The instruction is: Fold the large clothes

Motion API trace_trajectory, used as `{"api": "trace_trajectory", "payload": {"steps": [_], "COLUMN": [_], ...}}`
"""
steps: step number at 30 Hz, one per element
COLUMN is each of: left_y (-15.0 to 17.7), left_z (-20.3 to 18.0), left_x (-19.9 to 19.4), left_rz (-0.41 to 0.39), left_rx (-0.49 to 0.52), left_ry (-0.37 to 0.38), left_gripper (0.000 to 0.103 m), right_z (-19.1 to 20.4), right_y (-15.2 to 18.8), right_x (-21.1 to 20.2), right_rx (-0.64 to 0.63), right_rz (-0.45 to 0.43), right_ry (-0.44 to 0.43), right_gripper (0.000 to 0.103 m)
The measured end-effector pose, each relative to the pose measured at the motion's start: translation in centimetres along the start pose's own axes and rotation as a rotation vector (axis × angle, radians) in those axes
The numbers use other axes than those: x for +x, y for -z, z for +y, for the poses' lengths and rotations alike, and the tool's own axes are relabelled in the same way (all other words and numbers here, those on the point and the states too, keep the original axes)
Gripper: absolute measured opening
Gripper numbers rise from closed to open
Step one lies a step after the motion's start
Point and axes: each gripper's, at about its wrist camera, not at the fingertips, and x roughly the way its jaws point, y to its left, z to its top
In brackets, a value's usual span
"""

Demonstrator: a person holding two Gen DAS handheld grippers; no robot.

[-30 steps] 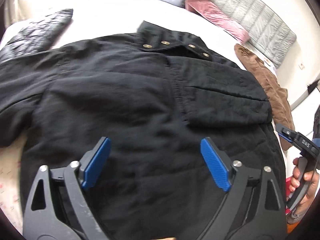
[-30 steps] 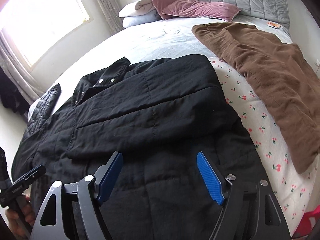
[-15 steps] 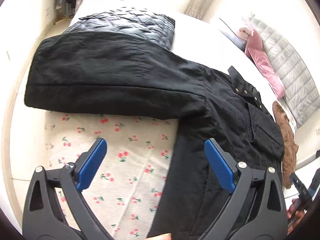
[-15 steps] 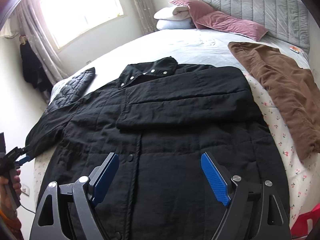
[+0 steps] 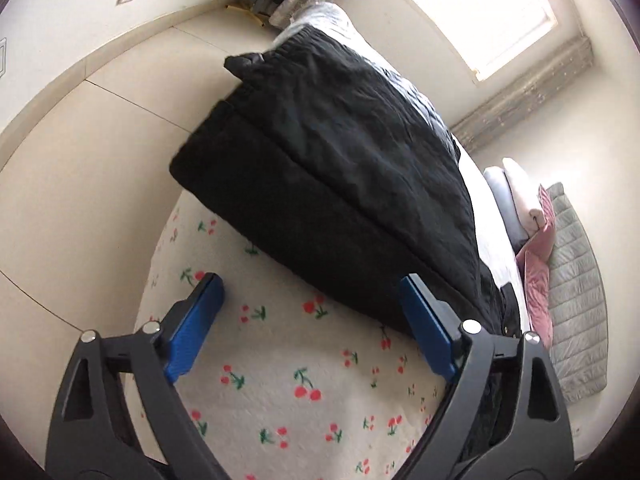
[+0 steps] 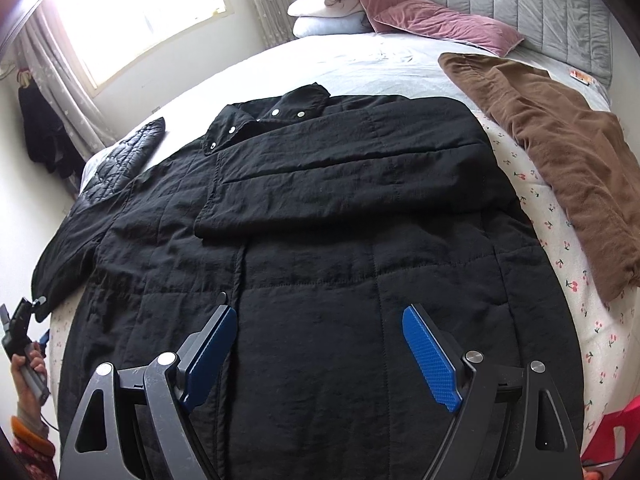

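Note:
A large black quilted coat [image 6: 320,220] lies face up on the bed, collar towards the headboard. One sleeve is folded across its chest. The other sleeve [image 5: 340,168] stretches out to the bed's edge. My right gripper [image 6: 318,312] hovers open above the coat's lower front with nothing between its pads. My left gripper [image 5: 310,280] is over the cherry-print sheet [image 5: 300,380] just short of the outstretched sleeve. Its jaws are closing, still wide, with nothing gripped. In the right wrist view the left gripper [image 6: 24,320] shows at the far left, held by a hand [image 6: 30,368].
A brown garment [image 6: 560,168] lies along the bed's right side. Pink and white pillows [image 6: 420,20] sit against the grey headboard [image 6: 520,0]. A shiny black quilted garment [image 6: 124,160] lies beyond the outstretched sleeve. Pale floor [image 5: 80,160] drops off past the bed's edge.
My left gripper has swung off the coat's body, leftwards to the outstretched sleeve at the bed's edge, rolling as it went. The right gripper has shifted slightly over the coat's front.

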Motion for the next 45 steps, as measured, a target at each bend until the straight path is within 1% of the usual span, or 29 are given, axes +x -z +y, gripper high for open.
{"api": "trace_trajectory", "payload": {"steps": [1, 2, 3, 4, 5, 6, 8, 10, 12, 14, 17, 20, 23, 26, 29, 31, 32, 33, 35, 36, 37, 38, 39, 41, 42, 45], "left_y": [-0.4, -0.8, -1.2, -1.6, -2.0, -2.3, -2.7, -3.0, -3.5, -3.9, -3.7, -2.3, 0.3, 3.4, 7.9, 11.6, 13.4, 15.4, 18.4, 19.6, 20.3, 20.5, 20.2, 19.1, 18.1, 14.8], "left_z": [0.4, 0.7, 1.0, 1.2, 1.1, 0.8, -0.7, -2.8, -5.4, -8.5, -14.4, -20.4, -26.1, -31.5, -36.4, -39.2, -40.1, -41.2, -41.8, -41.6, -41.1, -40.3, -39.4, -37.9, -37.0, -33.8], "left_x": [0.1, 0.3, 0.4, 0.5, 0.4, 0.0, -1.3, -3.3, -5.1, -6.9, -8.8, -9.8, -9.7, -8.7, -6.9, -5.2, -4.3, -2.8, -0.5, 0.3, 0.4, 0.5, 0.6, 1.1, 1.4, 2.8], "left_rz": [-0.027, -0.044, -0.055, -0.061, -0.065, -0.078, -0.133, -0.196, -0.242, -0.268, -0.28, -0.256, -0.208, -0.137, -0.036, 0.038, 0.089, 0.174, 0.336, 0.386, 0.395, 0.38, 0.362, 0.333, 0.313, 0.218], "left_rx": [-0.015, -0.036, -0.058, -0.073, -0.082, -0.079, -0.038, 0.012, 0.05, 0.097, 0.194, 0.295, 0.362, 0.409, 0.468, 0.542, 0.583, 0.632, 0.693, 0.717, 0.734, 0.745, 0.752, 0.753, 0.757, 0.799], "left_ry": [0.012, 0.017, 0.031, 0.046, 0.048, 0.054, 0.062, 0.087, 0.14, 0.206, 0.309, 0.401, 0.486, 0.557, 0.608, 0.61, 0.613, 0.617, 0.589, 0.563, 0.547, 0.538, 0.529, 0.478, 0.433, 0.271], "left_gripper": [0.074, 0.059, 0.05, 0.027, 0.012, 0.01, 0.007, 0.006, 0.005, 0.005, 0.005, 0.005, 0.005, 0.005, 0.005, 0.005, 0.008, 0.01, 0.035, 0.038, 0.038, 0.038, 0.038, 0.039, 0.039, 0.038], "right_z": [0.0, 0.0, -0.1, -0.2, -0.3, -0.4, -0.6, -0.8, -0.9, -1.0, -1.1, -1.1, -1.2, -1.4, -1.7, -2.0, -2.1, -2.2, -2.4, -2.5, -2.6, -2.7, -2.8, -2.9, -3.0, -2.8], "right_y": [0.0, 0.0, 0.0, 0.0, -0.1, -0.1, -0.2, -0.2, -0.2, -0.2, -0.2, -0.2, -0.2, -0.3, -0.3, -0.3, -0.3, -0.2, -0.1, -0.1, -0.1, -0.1, -0.1, -0.1, -0.1, -0.1], "right_x": [-0.1, -0.2, -0.3, -0.3, -0.3, -0.2, -0.1, 0.1, 0.1, 0.1, 0.0, 0.1, 0.2, 0.2, 0.4, 0.5, 0.5, 0.6, 0.8, 0.9, 1.0, 1.0, 1.0, 1.0, 1.0, 1.2], "right_rx": [-0.006, -0.008, -0.008, -0.004, 0.001, 0.006, 0.013, 0.021, 0.029, 0.033, 0.035, 0.039, 0.048, 0.059, 0.069, 0.082, 0.088, 0.093, 0.098, 0.1, 0.102, 0.103, 0.106, 0.114, 0.118, 0.121], "right_rz": [-0.003, -0.009, -0.015, -0.02, -0.021, -0.019, -0.011, -0.007, -0.008, -0.009, -0.009, -0.008, -0.005, -0.006, -0.007, -0.006, -0.005, -0.004, 0.002, 0.006, 0.009, 0.01, 0.01, 0.009, 0.01, 0.009], "right_ry": [-0.002, -0.003, -0.004, -0.007, -0.011, -0.014, -0.018, -0.016, -0.019, -0.024, -0.031, -0.039, -0.051, -0.069, -0.06, -0.064, -0.066, -0.067, -0.064, -0.063, -0.066, -0.069, -0.07, -0.07, -0.07, -0.071], "right_gripper": [0.086, 0.086, 0.086, 0.086, 0.086, 0.086, 0.086, 0.086, 0.086, 0.086, 0.086, 0.086, 0.086, 0.086, 0.086, 0.086, 0.086, 0.086, 0.086, 0.086, 0.086, 0.086, 0.086, 0.086, 0.086, 0.086]}}
